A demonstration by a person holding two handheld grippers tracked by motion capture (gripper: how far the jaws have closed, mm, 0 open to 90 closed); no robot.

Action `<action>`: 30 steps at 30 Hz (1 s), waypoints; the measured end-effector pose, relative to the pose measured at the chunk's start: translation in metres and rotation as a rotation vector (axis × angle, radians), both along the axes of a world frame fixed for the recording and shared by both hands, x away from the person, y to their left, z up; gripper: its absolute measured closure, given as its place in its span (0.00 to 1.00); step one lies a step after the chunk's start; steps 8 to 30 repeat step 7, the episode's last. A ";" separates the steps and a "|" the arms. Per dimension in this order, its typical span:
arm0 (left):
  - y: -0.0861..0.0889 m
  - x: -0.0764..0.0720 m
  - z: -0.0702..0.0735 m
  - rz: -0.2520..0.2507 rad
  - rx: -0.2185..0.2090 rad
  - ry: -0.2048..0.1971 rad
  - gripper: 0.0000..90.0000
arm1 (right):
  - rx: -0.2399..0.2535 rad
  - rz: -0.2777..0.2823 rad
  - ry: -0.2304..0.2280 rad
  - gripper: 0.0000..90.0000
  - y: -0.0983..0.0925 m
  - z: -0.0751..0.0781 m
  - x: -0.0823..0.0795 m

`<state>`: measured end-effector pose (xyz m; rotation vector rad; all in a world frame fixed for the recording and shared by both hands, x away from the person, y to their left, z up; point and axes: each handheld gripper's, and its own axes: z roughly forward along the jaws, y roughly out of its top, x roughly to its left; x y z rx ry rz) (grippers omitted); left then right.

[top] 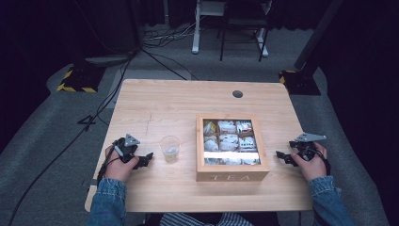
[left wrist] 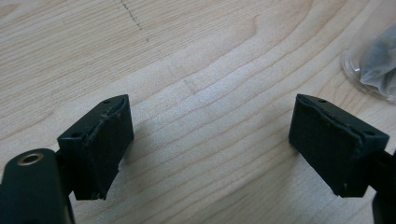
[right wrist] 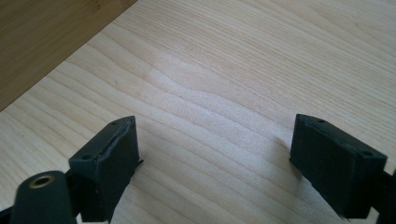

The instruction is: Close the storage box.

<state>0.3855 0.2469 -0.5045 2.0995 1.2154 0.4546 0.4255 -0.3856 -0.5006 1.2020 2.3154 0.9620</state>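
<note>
Left gripper and right gripper both spread wide, grasping nothing. Plastic cup just beside left: careless sweep likely tips it.

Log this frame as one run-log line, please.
left tongs: open, empty, beside cup | right tongs: open, empty, right of tea box | box: closed, clear lid | table

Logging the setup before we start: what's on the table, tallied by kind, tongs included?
Wooden tea box: 1
Clear plastic cup: 1
Tongs, left and right, both open: 2
Total: 4
</note>
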 end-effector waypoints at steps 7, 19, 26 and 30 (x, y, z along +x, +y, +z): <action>0.000 0.000 0.000 0.003 0.000 0.000 0.16 | 0.010 -0.040 -0.011 0.06 0.008 -0.004 -0.001; 0.000 0.000 0.000 0.003 0.000 0.000 0.16 | 0.010 -0.040 -0.011 0.06 0.008 -0.004 -0.001; 0.000 0.000 0.000 0.003 0.000 0.000 0.16 | 0.010 -0.040 -0.011 0.06 0.008 -0.004 -0.001; 0.000 0.000 0.000 0.003 0.000 0.000 0.16 | 0.010 -0.040 -0.011 0.06 0.008 -0.004 -0.001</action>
